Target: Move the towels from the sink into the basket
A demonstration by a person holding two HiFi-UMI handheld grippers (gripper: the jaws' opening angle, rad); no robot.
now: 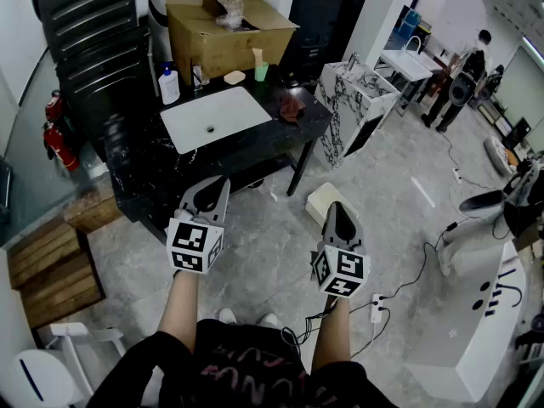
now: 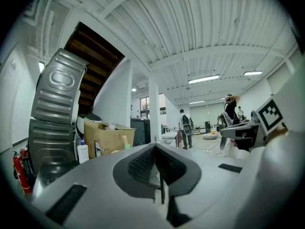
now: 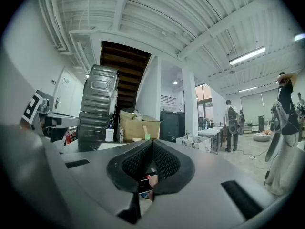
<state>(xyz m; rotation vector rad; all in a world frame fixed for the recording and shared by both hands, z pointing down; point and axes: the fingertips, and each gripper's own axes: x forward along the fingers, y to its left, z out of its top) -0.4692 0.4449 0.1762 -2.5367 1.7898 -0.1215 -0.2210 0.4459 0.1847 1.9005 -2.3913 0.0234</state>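
The left gripper (image 1: 214, 185) and right gripper (image 1: 339, 208) are held level, well short of the black counter (image 1: 255, 147). Both claws are closed tight, with nothing gripped. A crumpled brown towel (image 1: 292, 109) is seen on the counter just right of the white sink (image 1: 212, 117). A cardboard box (image 1: 225, 32) is set behind. Sink bowl and towel are shown only from the head; the wooden stair underside (image 3: 126, 61) only from the grippers.

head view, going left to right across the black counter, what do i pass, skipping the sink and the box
red fire extinguishers beside the counter → white bottle → green cup → brown cloth → marble-patterned stand just past the counter's right end
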